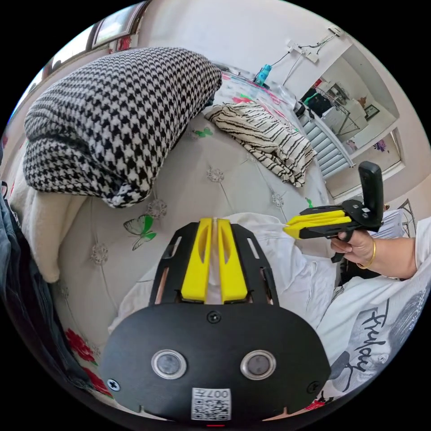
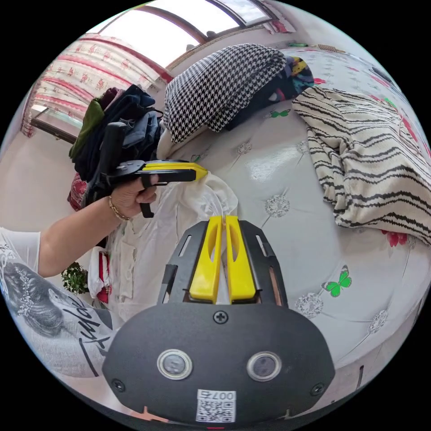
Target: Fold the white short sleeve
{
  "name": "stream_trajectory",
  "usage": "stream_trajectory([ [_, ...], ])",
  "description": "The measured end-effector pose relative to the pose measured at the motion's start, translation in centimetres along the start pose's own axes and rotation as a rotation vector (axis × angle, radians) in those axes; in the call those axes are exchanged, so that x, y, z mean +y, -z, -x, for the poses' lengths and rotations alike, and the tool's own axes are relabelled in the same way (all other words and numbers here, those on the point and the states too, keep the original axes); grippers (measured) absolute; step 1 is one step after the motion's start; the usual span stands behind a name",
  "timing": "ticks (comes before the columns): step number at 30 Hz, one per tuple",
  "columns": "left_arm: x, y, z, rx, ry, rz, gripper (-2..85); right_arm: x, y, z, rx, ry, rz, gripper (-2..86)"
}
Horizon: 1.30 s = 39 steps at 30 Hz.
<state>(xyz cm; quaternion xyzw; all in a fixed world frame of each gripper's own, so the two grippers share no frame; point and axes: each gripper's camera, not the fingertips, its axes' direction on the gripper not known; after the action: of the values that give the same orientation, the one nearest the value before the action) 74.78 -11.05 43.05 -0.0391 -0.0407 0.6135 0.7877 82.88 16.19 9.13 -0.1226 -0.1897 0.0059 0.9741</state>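
Step in hand: both grippers hold the white shirt (image 2: pixel 179 211) up off the bed, one at each end of an upper edge; this looks like the lift and spread that comes before the first fold, which does not appear to have been made yet.
Left gripper (image 1: pixel 214 221): its yellow jaws are pressed together on a thin strip of the white cloth, which shows between them in the left gripper view.
Right gripper (image 2: pixel 223 218): its jaws are likewise closed, pinching a bunched corner of the shirt at their tips.
Shirt: it hangs rumpled between the two grippers and down toward the person, at the near edge of the bed (image 2: pixel 287 188), touching it only where the cloth drapes over.
Next move: by the look of it, the cloth needs to be pulled taut, carried over the bare part of the bed and laid flat, with both grips kept until it rests.
Risk: the pinches are small, so a corner could slip free during the swing.
Surface: the bed has a pale tufted cover with green butterfly prints and red flowers.
On the bed: a black-and-white checked blanket (image 1: pixel 121 116) lies folded at the far side, and a striped garment (image 2: pixel 368 166) lies beside it, well apart from the shirt.
Room: a window with patterned curtains stands beyond the bed, and a pile of dark clothes (image 2: pixel 116 116) sits near the checked blanket.
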Motion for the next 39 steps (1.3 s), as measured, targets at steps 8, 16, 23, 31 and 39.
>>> stream_trajectory([
  [8, -3.1, 4.2, -4.2, 0.048, -0.129, -0.172, -0.9, 2.1, 6.6, -3.3, -0.178, -0.078, -0.104, -0.1],
  [16, -3.3, 4.6, -3.1, 0.038, -0.063, -0.168, -1.0, 4.6, 8.1, -5.1, -0.301, -0.143, -0.158, -0.1],
  [23, -1.7, 7.6, -3.1, 0.038, -0.045, -0.216, -1.0, 5.0, 9.3, -0.8, -0.288, 0.028, -0.147, -0.1],
  [31, 6.7, 13.8, -4.6, -0.075, -0.029, -0.296, -1.0, 6.6, 7.0, 12.0, -0.103, 0.549, 0.037, -0.1],
  [39, 16.8, 12.6, -4.7, -0.131, 0.114, -0.171, -1.0, 11.7, -1.8, 18.6, -0.092, 0.821, 0.315, -0.2],
])
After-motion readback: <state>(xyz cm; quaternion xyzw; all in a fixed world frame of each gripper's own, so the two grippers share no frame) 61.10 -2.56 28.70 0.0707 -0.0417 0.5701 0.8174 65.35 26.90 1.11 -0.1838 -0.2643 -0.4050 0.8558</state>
